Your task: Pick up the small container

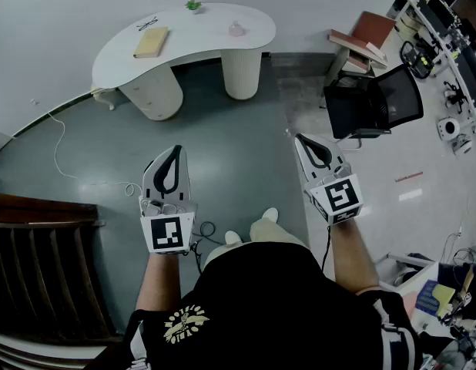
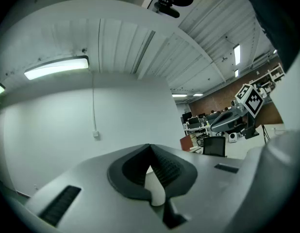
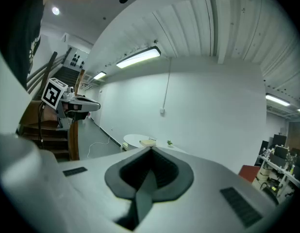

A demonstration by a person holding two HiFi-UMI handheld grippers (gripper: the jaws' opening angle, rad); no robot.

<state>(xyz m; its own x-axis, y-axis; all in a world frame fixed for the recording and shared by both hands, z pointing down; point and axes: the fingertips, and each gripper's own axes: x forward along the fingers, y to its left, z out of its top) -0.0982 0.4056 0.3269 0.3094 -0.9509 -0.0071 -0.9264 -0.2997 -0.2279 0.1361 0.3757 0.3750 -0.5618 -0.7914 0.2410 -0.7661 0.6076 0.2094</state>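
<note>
The small clear container (image 1: 236, 28) stands on the white kidney-shaped table (image 1: 211, 45) at the far side of the room, right of the middle of its top. Both grippers hover over the grey floor, well short of the table. My left gripper (image 1: 175, 151) is shut with nothing between its jaws; in the left gripper view its tips (image 2: 150, 147) meet. My right gripper (image 1: 300, 139) is likewise shut and empty, and its tips (image 3: 151, 150) touch. The table (image 3: 135, 140) shows small and far in the right gripper view, where the container is too small to make out.
On the table lie a tan book (image 1: 151, 42), a pair of glasses (image 1: 147, 25) and a small green plant (image 1: 193, 5). A black office chair (image 1: 373, 102) stands at the right, with stacked books (image 1: 363, 40) behind it. A dark wooden staircase (image 1: 38, 260) is at the left, and a white cable (image 1: 65, 149) trails on the floor.
</note>
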